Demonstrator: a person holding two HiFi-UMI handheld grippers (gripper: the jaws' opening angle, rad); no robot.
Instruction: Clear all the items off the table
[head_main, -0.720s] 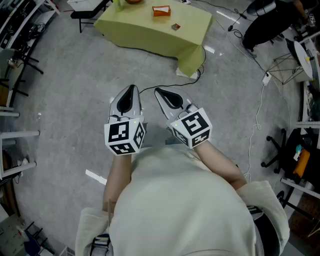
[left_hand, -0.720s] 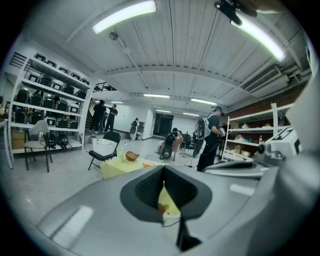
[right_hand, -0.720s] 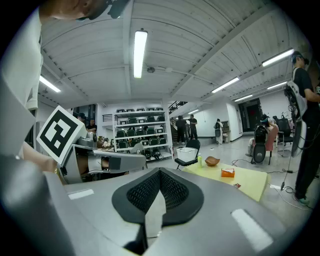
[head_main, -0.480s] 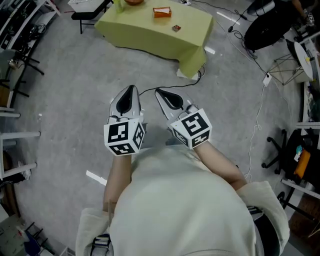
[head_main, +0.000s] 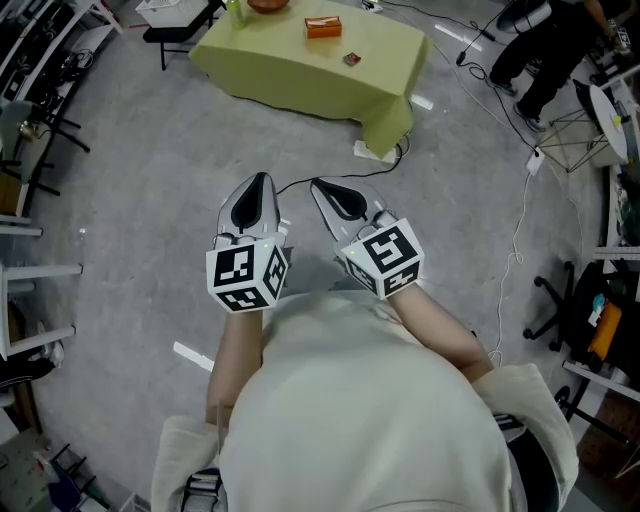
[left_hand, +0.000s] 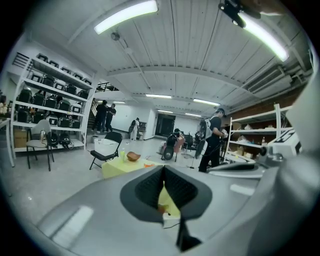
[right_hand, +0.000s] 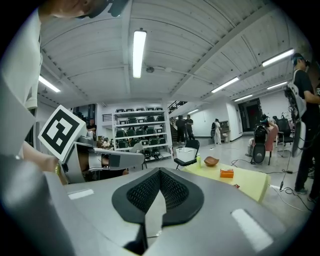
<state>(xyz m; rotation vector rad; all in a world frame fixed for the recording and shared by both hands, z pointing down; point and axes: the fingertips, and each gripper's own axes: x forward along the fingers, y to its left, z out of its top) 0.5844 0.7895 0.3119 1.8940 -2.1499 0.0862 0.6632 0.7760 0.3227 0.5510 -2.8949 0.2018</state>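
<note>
Ahead, a rectangular table (head_main: 290, 65) under yellow-green cloth; left tongs (head_main: 261, 180) and right tongs (head_main: 320, 186) smooth grey, pressed together, empty.

Grey concrete floor (head_main: 130, 200) fills the head view, with a black cable (head_main: 296, 180) snaking across its centre and a black castor chair base (head_main: 550, 300) at 3 o'clock. A person in dark clothing (head_main: 545, 50) stands at 1 o'clock. The gripper views take in a black folding chair (left_hand: 106, 146), stocked shelving (right_hand: 140, 130) and ceiling strip lights (right_hand: 138, 52).
</note>
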